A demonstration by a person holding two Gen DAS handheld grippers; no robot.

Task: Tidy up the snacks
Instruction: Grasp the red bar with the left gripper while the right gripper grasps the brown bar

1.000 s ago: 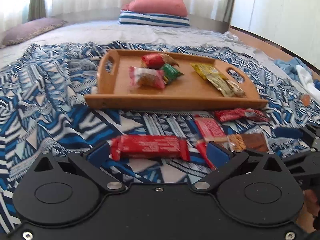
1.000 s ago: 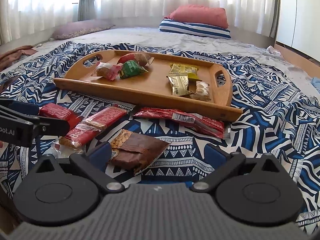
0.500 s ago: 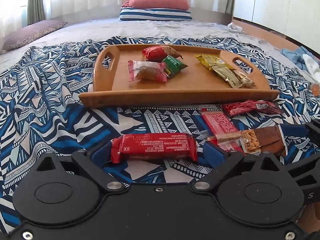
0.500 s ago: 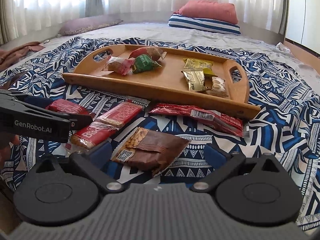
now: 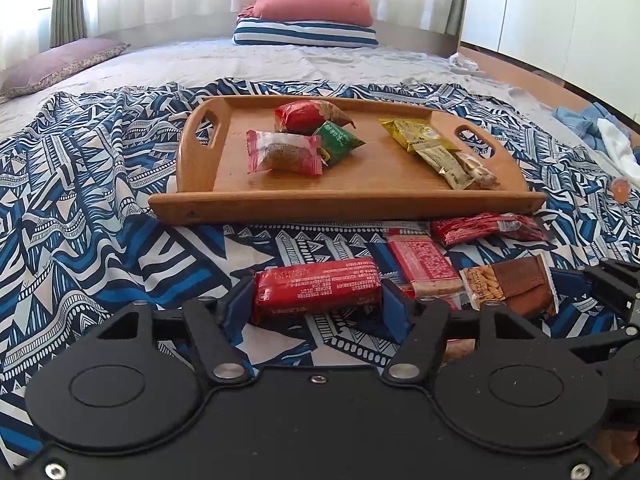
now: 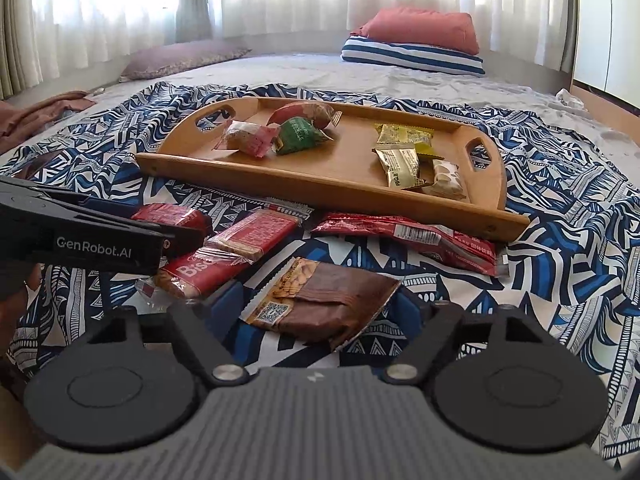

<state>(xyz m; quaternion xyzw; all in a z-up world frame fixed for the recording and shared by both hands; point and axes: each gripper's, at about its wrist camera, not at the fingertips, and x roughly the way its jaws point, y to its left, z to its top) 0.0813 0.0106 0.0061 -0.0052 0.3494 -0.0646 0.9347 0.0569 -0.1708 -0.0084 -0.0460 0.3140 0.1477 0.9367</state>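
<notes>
My left gripper (image 5: 318, 310) is shut on a red snack bar (image 5: 318, 290), its blue pads against both ends. It also shows in the right wrist view (image 6: 168, 232) at the left, over that red bar (image 6: 172, 216). My right gripper (image 6: 320, 308) is open around a brown almond bar (image 6: 324, 300), which also shows in the left wrist view (image 5: 510, 284). A wooden tray (image 5: 344, 202) holds several wrapped snacks. Two red biscuit packs (image 6: 256, 234) and a long red packet (image 6: 404, 240) lie in front of the tray (image 6: 320, 196).
A blue and white patterned cloth (image 5: 100, 208) covers the bed. Striped and red pillows (image 5: 308, 20) lie at the far end, a purple pillow (image 6: 184, 56) to the left. Clothes (image 5: 600, 128) lie at the right edge.
My left gripper has closed its pads onto the red snack bar. My right gripper has moved forward so the brown almond bar sits between its open fingers.
</notes>
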